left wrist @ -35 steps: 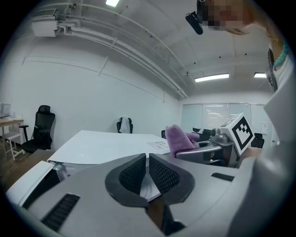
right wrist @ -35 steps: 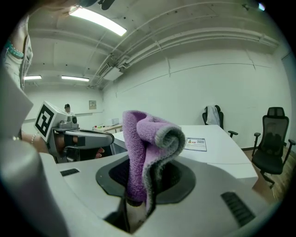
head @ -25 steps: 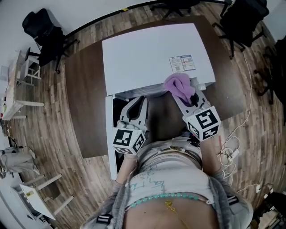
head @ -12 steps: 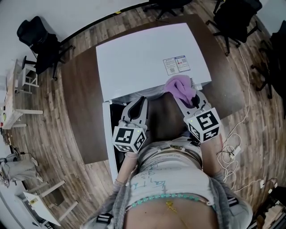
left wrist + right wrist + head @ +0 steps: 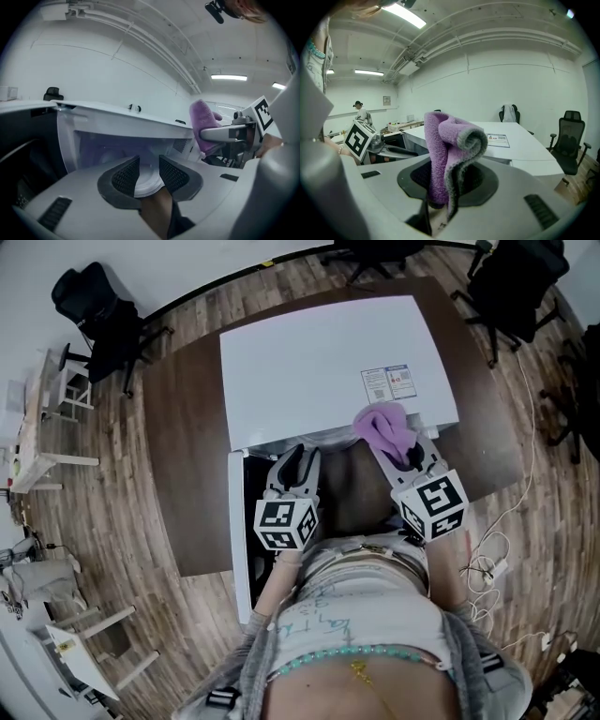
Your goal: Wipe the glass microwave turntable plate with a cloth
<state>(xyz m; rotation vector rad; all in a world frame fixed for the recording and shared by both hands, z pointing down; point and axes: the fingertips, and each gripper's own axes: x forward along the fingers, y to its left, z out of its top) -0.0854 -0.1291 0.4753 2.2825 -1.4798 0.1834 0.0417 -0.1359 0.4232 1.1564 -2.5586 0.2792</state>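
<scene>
My left claw (image 5: 146,172) is opening, nothing pinched yet, aimed at the glass plate (image 5: 145,183) just ahead inside the microwave (image 5: 122,121), I'd guess to pull it out, while my right claw (image 5: 443,190) clamps the purple cloth (image 5: 452,150) upright, ready to wipe.

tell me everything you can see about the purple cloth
The purple cloth looks like fuzzy fleece with a grey stitched edge. It is folded over on itself, and its top curls into a loose roll. It stands upright, its lower end pinched in the right gripper, which is shut on it. In the head view it is held by the right front corner of the white microwave.
</scene>
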